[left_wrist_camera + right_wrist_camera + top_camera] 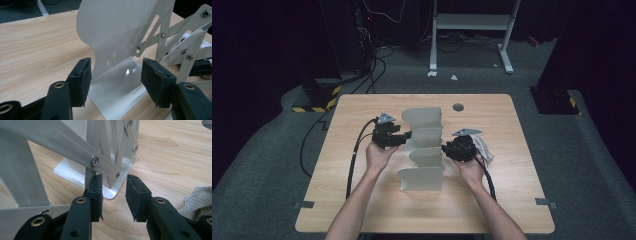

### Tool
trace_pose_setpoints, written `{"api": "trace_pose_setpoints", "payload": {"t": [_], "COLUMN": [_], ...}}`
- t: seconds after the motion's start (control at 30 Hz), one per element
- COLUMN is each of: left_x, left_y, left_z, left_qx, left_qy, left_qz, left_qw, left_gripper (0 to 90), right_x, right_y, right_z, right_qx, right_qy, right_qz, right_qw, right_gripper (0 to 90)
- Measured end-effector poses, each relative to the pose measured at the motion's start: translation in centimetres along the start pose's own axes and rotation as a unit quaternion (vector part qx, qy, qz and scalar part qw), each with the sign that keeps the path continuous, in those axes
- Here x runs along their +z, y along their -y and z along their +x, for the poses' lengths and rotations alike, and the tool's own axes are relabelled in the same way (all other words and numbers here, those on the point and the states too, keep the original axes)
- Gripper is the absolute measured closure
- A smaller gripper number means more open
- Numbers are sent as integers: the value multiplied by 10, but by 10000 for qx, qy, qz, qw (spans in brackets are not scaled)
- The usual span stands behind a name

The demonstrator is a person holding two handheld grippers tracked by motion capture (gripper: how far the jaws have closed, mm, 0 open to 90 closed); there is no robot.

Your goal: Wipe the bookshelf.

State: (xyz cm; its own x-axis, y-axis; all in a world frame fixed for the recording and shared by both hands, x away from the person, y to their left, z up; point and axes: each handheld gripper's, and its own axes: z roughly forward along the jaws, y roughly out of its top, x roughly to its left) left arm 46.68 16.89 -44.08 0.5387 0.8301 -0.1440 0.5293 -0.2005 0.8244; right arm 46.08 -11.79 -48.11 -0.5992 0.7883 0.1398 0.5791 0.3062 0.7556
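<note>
Black pads fill the foreground of the left gripper view — the left gripper stands with its jaws apart, straddling the foot of one rack panel, neither pad pressing on the metal. Across the table the right gripper has its jaws parted too, with a corner of a panel foot sitting between the pads and daylight on the right-hand side; whether the left-hand pad touches the metal, I cannot tell. So nothing looks clamped yet.

From above, the rack sits mid-table, an accordion of four white panels on scissor links, the left gripper at its left side, the right at its right, a white cloth just behind the right hand.

Now the risks. Close on only that thin rounded corner and the pad may slip off — the smooth sheet metal gives little bite. Push one side harder than the other and the links could skew, sliding the whole rack instead of folding it. The cloth lies near enough to snag the right jaw.
</note>
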Motion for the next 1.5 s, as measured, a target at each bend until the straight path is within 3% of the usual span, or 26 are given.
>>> {"api": "trace_pose_setpoints", "payload": {"t": [0.3, 0.4, 0.43, 0.53, 0.63, 1.27, 1.5], "left_x": [-4, -7, -6, -2, 1, -1, -4], "left_y": [2, 4, 5, 5, 5, 2, 2], "left_z": [0, 0, 0, -9, -13, -18, -16], "left_qx": [-16, -32, -37, 192, 251, 565, 624], "left_qy": [51, 140, 280, 300, 324, 378, 299], "left_qz": [-10, -45, -23, 77, 88, 69, 98], "left_qw": [10000, 9999, 9996, 9993, 9991, 9977, 9976], "left_gripper": [440, 431, 406, 393, 396, 606, 688], "right_x": [5, 7, 8, 12, 16, 18, 21], "right_y": [-9, -10, -10, -13, -19, -22, -28], "right_z": [-1, -3, -3, 1, 6, 3, 4], "right_qx": [-69, 0, 21, -16, -112, -17, -13], "right_qy": [121, 97, 84, 1, 1, 5, 38], "right_qz": [135, 93, 86, 106, 146, 117, 227], "right_qw": [9998, 9999, 9999, 9999, 9998, 9999, 9997], "right_gripper": [667, 665, 655, 647, 642, 676, 687]}}
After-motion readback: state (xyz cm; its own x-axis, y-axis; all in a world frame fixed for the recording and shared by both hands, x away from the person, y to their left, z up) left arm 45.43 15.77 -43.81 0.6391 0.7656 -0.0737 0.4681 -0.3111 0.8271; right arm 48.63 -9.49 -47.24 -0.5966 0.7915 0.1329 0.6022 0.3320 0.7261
